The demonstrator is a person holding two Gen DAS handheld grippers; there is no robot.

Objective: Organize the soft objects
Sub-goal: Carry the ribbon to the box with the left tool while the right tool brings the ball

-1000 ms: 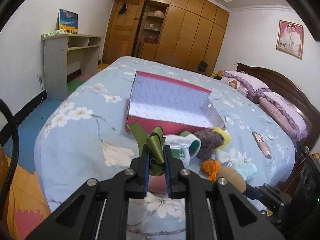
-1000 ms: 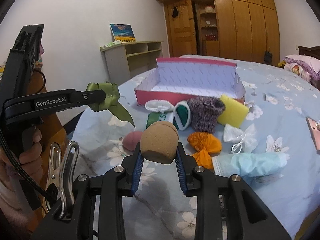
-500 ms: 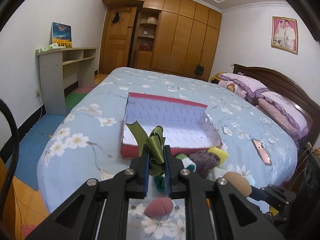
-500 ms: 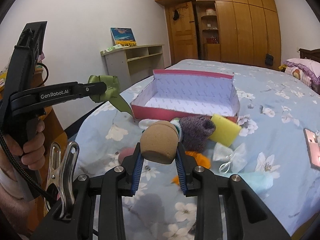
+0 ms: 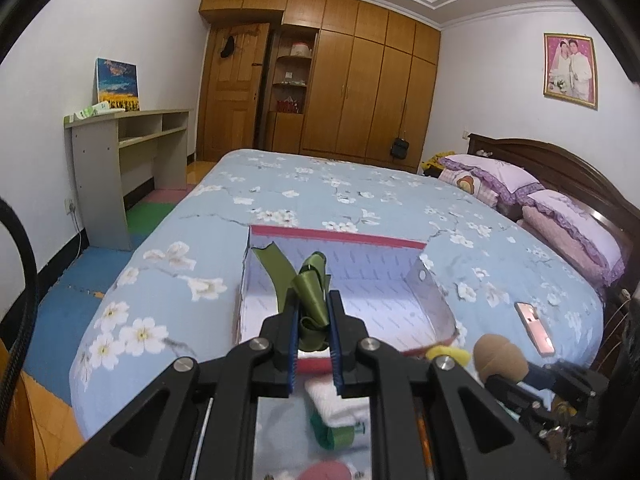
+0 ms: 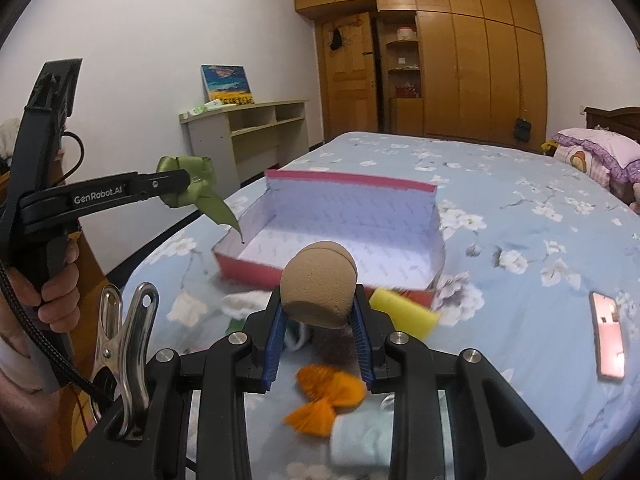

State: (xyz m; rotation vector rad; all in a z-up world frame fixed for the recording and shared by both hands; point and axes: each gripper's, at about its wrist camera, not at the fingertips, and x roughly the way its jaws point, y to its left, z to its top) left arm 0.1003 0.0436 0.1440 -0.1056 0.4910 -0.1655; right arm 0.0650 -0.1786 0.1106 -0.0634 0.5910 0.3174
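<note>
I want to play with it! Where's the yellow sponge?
The yellow sponge block lies on the flowery blue bedspread, against the red open box's near right corner.

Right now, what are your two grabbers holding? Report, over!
Left gripper shut on green ribbon bow. Right gripper shut on brown sponge ball. Both held up near the open red box. Box looks empty, nothing blocking it.
</note>
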